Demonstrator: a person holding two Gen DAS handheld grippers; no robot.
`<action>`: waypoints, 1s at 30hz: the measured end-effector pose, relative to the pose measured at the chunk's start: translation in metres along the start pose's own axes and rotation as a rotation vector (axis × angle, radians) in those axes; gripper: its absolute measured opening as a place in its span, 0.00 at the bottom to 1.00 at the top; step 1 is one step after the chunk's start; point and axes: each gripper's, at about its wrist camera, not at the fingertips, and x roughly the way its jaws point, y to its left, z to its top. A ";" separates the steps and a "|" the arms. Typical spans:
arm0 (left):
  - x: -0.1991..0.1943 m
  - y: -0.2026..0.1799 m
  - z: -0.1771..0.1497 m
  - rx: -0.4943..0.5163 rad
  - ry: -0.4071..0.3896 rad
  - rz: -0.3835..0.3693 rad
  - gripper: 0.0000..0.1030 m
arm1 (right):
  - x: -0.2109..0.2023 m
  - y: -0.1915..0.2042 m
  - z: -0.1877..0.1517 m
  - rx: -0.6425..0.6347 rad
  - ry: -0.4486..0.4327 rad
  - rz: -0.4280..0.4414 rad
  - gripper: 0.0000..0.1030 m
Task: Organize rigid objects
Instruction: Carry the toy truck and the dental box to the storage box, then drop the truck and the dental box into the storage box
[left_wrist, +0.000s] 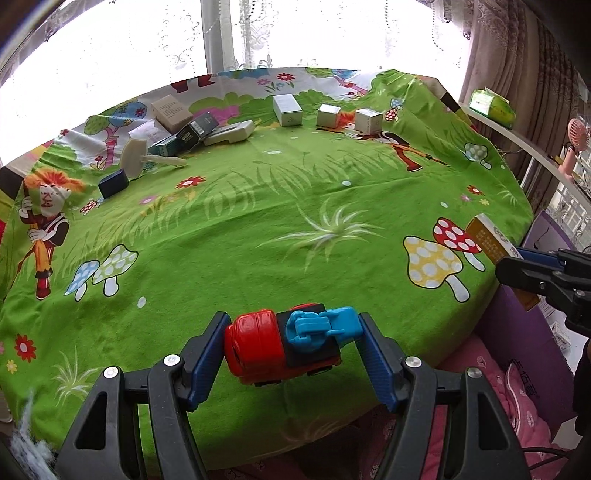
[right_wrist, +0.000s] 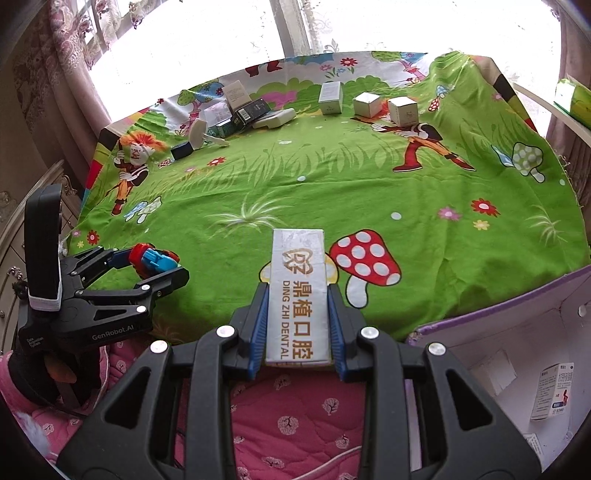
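Near the front edge of the table, spread with a green cartoon cloth, both hands carry something. The left hand-held gripper is closed on a red and blue toy truck, its pads pressing the cab on one side and the blue part on the other. The right hand-held gripper is clamped narrow on a long white dental box, gripped by its two long sides, with the far end of the box reaching out over the table edge. A purple storage box stands open just beside the table's front right corner, with a small medicine carton already lying inside it.

At the far side of the table the rest waits: a heap of cartons with a pale mallet and a dark blue box on the left, and three white boxes in a loose row on the right.

Both items look to be on their way to the purple storage box. To do this well, I would bring the dental box over the opening first, lower it flat before loosening the grip, and keep the truck level so it does not swivel between the pads. The two grippers should enter the box one at a time to avoid knocking together.
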 end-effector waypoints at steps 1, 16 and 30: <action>-0.001 -0.005 0.001 0.016 -0.003 -0.003 0.67 | -0.002 -0.004 -0.002 0.010 -0.001 -0.005 0.33; -0.021 -0.077 0.022 0.188 -0.014 -0.100 0.67 | -0.046 -0.055 -0.024 0.099 -0.033 -0.086 0.33; -0.038 -0.202 0.034 0.415 0.023 -0.383 0.67 | -0.099 -0.135 -0.066 0.225 -0.021 -0.307 0.33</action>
